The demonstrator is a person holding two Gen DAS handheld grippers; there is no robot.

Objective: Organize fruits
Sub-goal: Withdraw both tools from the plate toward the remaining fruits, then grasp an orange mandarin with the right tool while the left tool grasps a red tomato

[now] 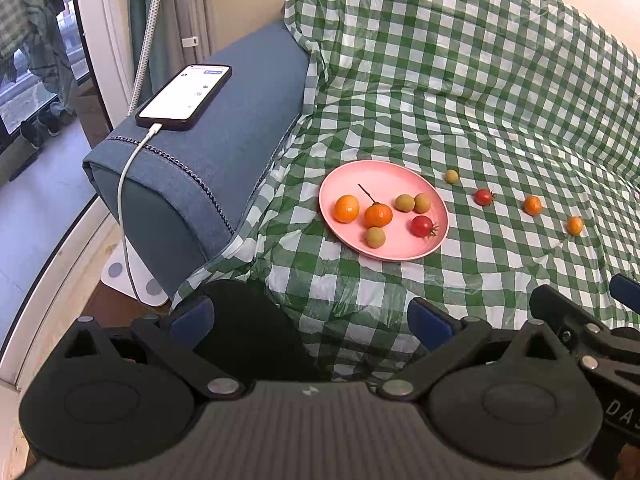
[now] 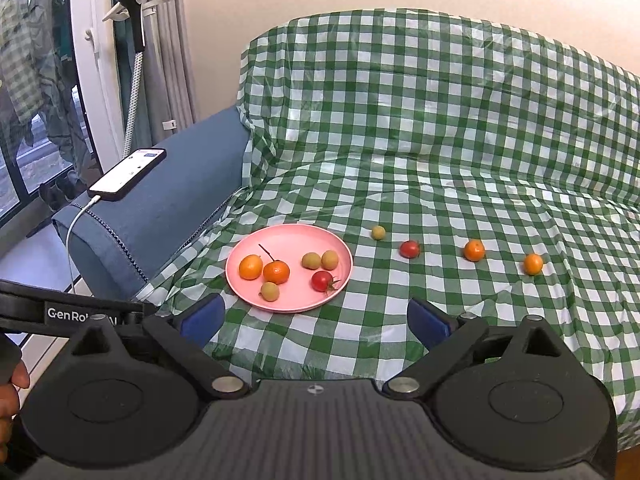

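My left claw (image 1: 308, 316) and right claw (image 2: 316, 318) both gape wide and hold nothing, blue pads above the crinkly checked cloth (image 2: 440, 184) on the sofa. Ahead lies a smooth round pink plate (image 2: 280, 240) with six small fruits. Beyond it to the right, four round ones sit apart on the cloth: green (image 2: 378, 233), tomato (image 2: 409, 249), two oranges (image 2: 474, 250).
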